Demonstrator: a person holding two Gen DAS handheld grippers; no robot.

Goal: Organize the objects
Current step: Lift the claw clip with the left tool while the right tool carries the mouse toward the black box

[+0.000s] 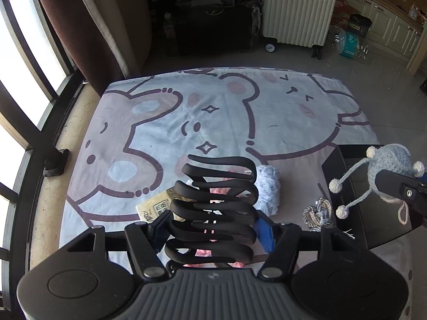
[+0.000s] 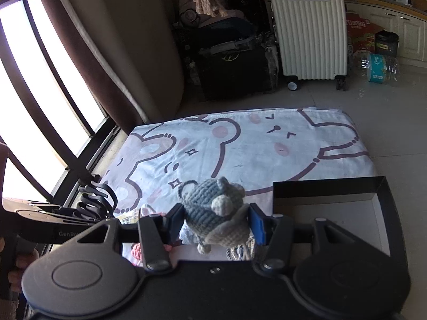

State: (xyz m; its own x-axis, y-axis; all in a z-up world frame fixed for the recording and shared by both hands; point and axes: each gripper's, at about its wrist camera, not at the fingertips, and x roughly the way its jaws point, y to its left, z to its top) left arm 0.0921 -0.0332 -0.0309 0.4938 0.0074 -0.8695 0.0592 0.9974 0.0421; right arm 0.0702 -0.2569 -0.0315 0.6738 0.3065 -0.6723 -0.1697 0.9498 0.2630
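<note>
A black wavy multi-loop hanger [image 1: 213, 186] stands up between the pads of my left gripper [image 1: 213, 230], which is shut on its lower loops. My right gripper [image 2: 215, 224] is shut on a grey-blue crocheted hat [image 2: 213, 208] with cream ears and pom-pom strings. In the left wrist view that hat [image 1: 387, 165] hangs at the right over an open black box [image 1: 344, 157]. In the right wrist view the black hanger [image 2: 96, 202] shows at the far left, and the black box [image 2: 328, 189] lies just right of the hat. Both items are held above a cartoon-bear blanket [image 1: 213, 112].
On the blanket under the grippers lie a fluffy pale-blue item [image 1: 268, 186], a yellow packet [image 1: 157, 205], a knotted rope piece [image 1: 319, 213] and something pink [image 2: 137, 250]. Behind stand a white suitcase [image 2: 309, 34], dark cases [image 2: 232, 61], a brown curtain [image 1: 80, 26] and a window frame at the left.
</note>
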